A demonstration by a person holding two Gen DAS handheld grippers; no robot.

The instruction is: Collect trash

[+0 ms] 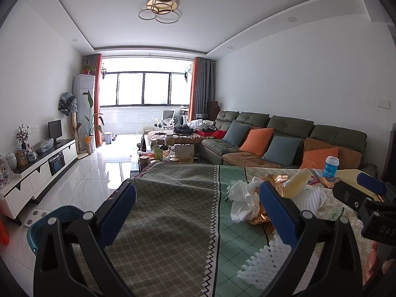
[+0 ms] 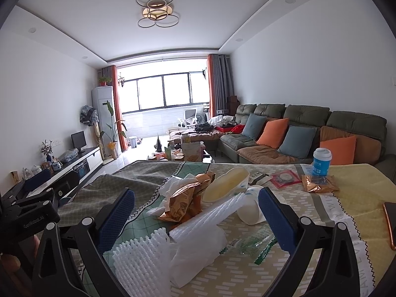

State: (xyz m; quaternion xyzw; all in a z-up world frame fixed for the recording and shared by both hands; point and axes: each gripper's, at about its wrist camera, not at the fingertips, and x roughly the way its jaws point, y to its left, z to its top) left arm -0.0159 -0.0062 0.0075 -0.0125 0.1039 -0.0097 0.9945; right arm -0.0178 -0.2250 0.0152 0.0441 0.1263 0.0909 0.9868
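Foam netting [image 2: 141, 257] lies nearest in the right wrist view, on the desk [image 2: 351, 198] just before the right claw [image 2: 196, 214], whose jaws are spread wide and hold nothing. Beyond the netting a white plastic bag [image 2: 198, 252], a copper wrapper [image 2: 183, 203], a yellow tub [image 2: 227, 184] and a paper cup [image 2: 250, 209] are heaped between the jaws' line of sight, near and slightly far of the tips. Farther right, a red packet [image 2: 284, 178], a second copper wrapper [image 2: 319, 184] and a blue-labelled cup [image 2: 321, 160] are spread apart from the heap.

The left claw [image 1: 198, 209] is likewise held open and empty, over bare cloth to the left of the heap; its right finger stands just beside the crumpled bag [image 1: 242, 198]. A teal bin [image 1: 59, 222] is seen low at the near left, off the desk's edge.

Nothing appears to have been collected: all trash is judged to remain on the desk, and no piece is gripped. The whole gathering is left to be done, most likely starting with the netting or bag.
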